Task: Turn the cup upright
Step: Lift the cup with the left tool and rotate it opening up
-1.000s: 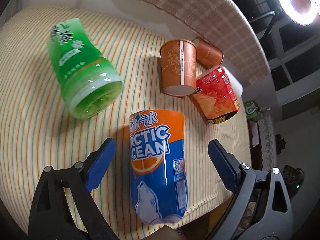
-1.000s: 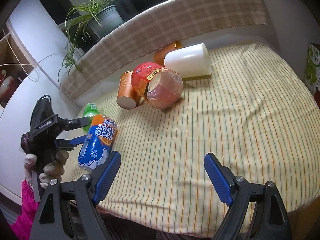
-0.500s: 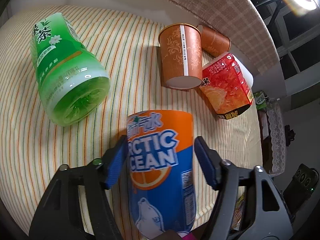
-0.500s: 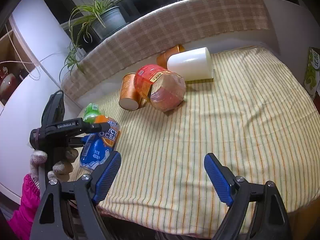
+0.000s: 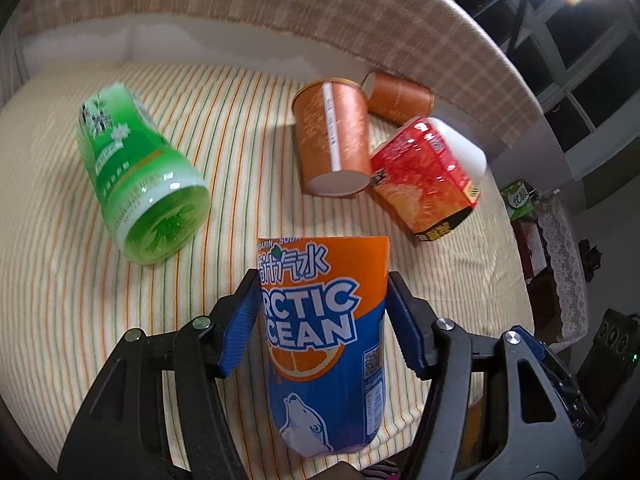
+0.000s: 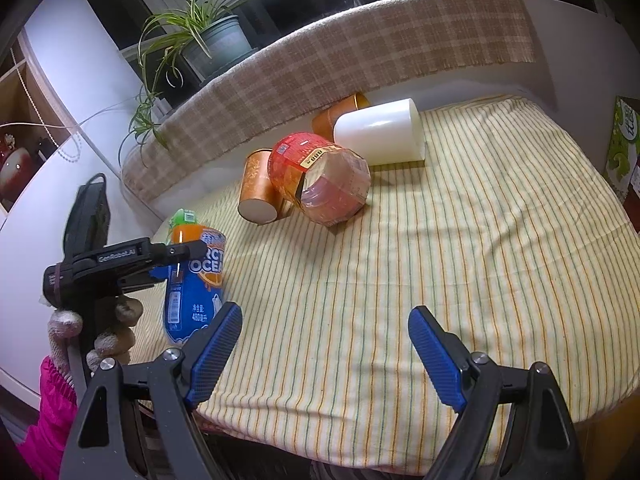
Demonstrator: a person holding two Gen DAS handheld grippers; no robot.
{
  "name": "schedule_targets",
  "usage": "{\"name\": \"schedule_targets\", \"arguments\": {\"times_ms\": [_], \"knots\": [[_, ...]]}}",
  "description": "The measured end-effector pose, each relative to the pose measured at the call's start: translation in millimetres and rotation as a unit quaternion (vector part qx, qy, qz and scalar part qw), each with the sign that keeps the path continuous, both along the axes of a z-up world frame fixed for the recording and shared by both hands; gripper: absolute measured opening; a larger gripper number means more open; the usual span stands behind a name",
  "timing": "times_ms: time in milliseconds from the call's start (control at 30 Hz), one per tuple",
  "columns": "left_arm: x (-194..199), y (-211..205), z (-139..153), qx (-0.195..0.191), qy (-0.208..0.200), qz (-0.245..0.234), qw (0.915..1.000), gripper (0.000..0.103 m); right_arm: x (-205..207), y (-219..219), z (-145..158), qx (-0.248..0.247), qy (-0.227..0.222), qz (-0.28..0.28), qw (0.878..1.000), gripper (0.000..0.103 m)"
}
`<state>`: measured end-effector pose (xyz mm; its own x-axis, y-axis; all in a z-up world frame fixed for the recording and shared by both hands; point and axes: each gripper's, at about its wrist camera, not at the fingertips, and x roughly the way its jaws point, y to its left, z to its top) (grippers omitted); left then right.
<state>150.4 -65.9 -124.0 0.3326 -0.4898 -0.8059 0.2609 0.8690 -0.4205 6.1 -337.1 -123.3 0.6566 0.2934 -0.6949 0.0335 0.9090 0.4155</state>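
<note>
left wrist view: the left gripper (image 5: 322, 312) has both blue pads pressed on the arctic ocean cup (image 5: 324, 344), green cup (image 5: 140, 176) ahead to its left.
right wrist view: the right gripper (image 6: 324, 352) gapes wide, holding nothing; the arctic ocean cup sits off its left finger, on the striped cloth (image 6: 440, 260).
</note>
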Motion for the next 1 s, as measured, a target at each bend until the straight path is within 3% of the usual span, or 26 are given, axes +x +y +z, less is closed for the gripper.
{"name": "schedule_targets", "arguments": {"times_ms": [233,500,1000], "knots": [[-15.6,-9.0,21.1,0.025,-0.055,-0.008,0.9981,0.063,0.4,3.4,-0.9,0.0,0.002,0.001,1.0,0.088],[-34.1,-17.9,39.8,0.062,-0.125,-0.011,0.9901,0.063,-0.2,3.2,0.8,0.001,0.0,-0.003,1.0,0.088],[-45.4,-37.9,39.3,0.099,-0.166,-0.024,0.9809,0.063,-0.7,2.3,1.1,-0.002,0.001,-0.006,1.0,0.088]]}}
